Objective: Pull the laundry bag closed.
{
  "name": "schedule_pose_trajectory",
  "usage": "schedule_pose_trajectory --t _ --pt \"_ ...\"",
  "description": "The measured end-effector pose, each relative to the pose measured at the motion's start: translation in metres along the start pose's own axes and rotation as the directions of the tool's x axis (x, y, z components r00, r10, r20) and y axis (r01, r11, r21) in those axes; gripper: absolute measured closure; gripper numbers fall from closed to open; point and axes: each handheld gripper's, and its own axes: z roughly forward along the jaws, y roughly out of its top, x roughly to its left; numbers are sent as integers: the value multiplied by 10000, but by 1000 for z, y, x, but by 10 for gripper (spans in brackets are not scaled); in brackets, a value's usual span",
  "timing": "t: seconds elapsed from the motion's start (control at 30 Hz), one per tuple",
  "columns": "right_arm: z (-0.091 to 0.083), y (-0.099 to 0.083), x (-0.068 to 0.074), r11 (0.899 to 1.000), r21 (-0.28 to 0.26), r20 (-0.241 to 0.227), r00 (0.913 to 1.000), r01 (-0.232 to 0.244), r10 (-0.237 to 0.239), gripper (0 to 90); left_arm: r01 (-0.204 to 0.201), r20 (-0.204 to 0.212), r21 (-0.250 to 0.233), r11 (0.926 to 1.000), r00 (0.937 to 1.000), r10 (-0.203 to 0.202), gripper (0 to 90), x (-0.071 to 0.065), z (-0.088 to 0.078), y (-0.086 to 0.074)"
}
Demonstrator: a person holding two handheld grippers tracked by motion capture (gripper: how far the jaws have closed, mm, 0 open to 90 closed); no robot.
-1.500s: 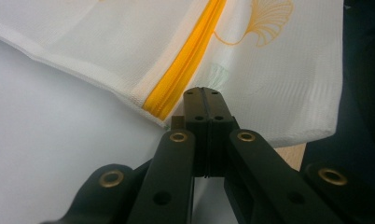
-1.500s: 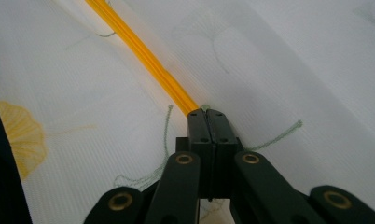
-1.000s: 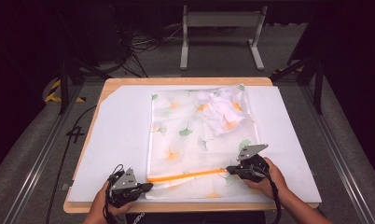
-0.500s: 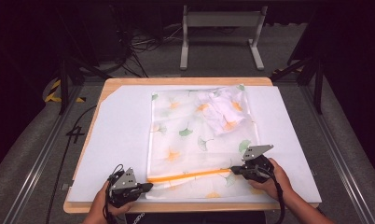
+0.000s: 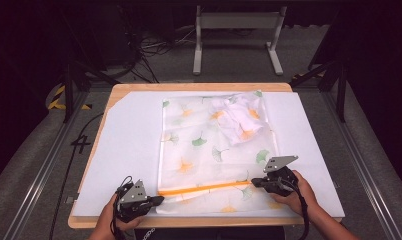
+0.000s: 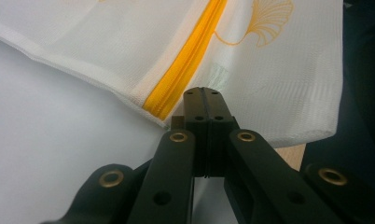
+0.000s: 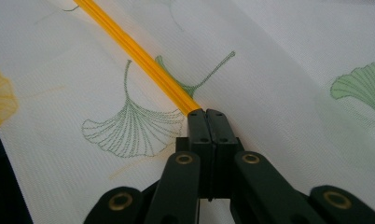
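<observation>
A white mesh bag (image 5: 214,150) printed with ginkgo leaves lies flat on the white sheet, with an orange zipper (image 5: 204,189) running across its near end. My left gripper (image 5: 161,199) is shut on the bag's edge (image 6: 129,88) just beside the zipper's left end (image 6: 176,79). My right gripper (image 5: 254,182) is shut at the zipper's right end (image 7: 143,60); its tips (image 7: 206,112) cover the pull there. A crumpled white garment (image 5: 239,117) sits in the bag's far right corner.
The white sheet (image 5: 124,150) covers a wooden table (image 5: 189,86); its near edge (image 5: 199,222) runs right under both hands. Dark floor, cables and a metal stand (image 5: 236,30) lie beyond the far side.
My right gripper has shifted slightly to the right along the zipper line, and the orange strip reaches a little farther right. The left gripper has stayed put.
</observation>
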Motion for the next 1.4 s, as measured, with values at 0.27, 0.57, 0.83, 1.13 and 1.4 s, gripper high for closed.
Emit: schedule_pose_trajectory --t 0.27,0.57,0.83,1.13,1.4 --pt "-4 -4 -4 9999 0 158 9998 -112 112 900 4 6 -4 10000 10000 -4 900 0 0 0" --pt "-9 -9 -8 9996 -16 213 9994 -265 266 900 -16 2 3 10000 10000 16 900 0 0 0" --pt "-15 -18 -14 9981 -137 332 9976 -597 602 900 -28 23 13 10000 10000 28 900 1 0 0" --pt "-19 -23 -17 9972 -203 432 9964 -725 733 900 -58 19 61 10000 10000 58 900 0 0 1" --pt "-23 -27 -20 9963 -229 582 9947 -833 845 900 -47 42 45 10000 10000 47 900 1 0 1"
